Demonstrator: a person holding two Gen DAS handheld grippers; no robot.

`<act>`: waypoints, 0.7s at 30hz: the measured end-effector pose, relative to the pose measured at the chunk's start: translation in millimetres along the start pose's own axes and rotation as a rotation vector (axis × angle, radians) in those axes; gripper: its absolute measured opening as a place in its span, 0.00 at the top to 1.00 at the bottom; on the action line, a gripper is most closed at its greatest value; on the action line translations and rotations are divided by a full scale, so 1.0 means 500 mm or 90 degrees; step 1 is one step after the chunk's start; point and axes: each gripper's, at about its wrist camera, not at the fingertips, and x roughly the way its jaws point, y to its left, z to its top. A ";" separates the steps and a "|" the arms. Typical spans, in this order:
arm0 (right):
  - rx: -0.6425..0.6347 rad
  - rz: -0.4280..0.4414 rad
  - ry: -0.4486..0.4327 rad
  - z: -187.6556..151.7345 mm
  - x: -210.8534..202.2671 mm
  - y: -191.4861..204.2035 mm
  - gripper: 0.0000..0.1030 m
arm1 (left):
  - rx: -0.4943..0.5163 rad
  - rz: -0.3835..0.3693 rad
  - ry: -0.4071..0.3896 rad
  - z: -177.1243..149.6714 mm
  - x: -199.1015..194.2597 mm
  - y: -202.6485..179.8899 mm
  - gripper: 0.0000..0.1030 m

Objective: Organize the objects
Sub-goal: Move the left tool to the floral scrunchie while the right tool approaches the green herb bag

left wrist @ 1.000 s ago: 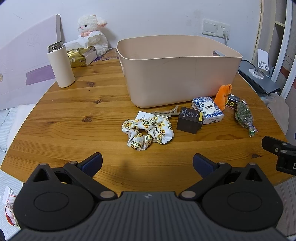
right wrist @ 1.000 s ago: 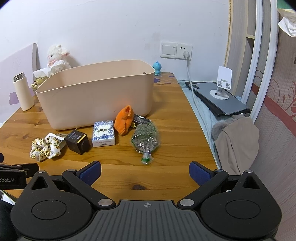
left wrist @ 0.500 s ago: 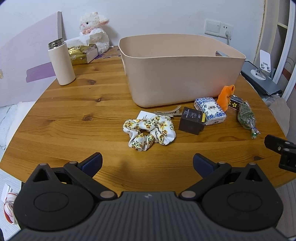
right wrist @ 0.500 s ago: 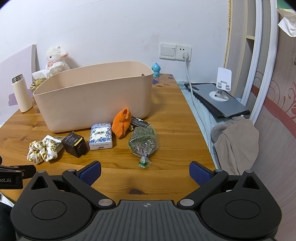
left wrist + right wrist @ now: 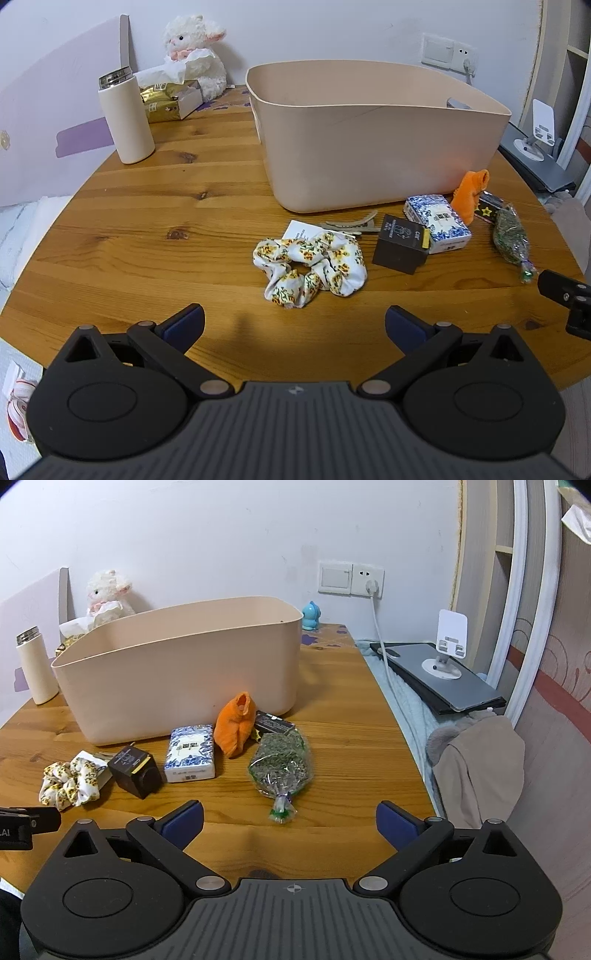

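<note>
A beige plastic bin (image 5: 376,136) (image 5: 177,672) stands on the round wooden table (image 5: 166,229). In front of it lie a floral scrunchie (image 5: 312,267) (image 5: 70,782), a hair clip (image 5: 351,226), a black box (image 5: 400,249) (image 5: 135,771), a blue-and-white packet (image 5: 437,222) (image 5: 190,751), an orange cloth (image 5: 469,194) (image 5: 236,729), a small dark star packet (image 5: 487,208) and a bag of dried herbs (image 5: 511,234) (image 5: 280,764). My left gripper (image 5: 293,326) hovers open just short of the scrunchie. My right gripper (image 5: 290,821) is open near the herb bag's tied end.
A white flask (image 5: 127,118), a tissue box (image 5: 171,98) and a plush lamb (image 5: 194,51) stand at the back left. A blue figurine (image 5: 311,616) sits behind the bin. Off the table's right edge are a laptop with a phone stand (image 5: 448,672) and a beige garment (image 5: 480,768).
Both views have shifted slightly. The items look a little nearer to each gripper, and the right view has risen. Nothing on the table has moved and both grippers stay open.
</note>
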 end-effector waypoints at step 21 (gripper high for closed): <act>-0.045 -0.006 0.017 0.026 0.152 -0.008 0.05 | -0.017 -0.013 0.010 0.042 0.128 0.022 0.00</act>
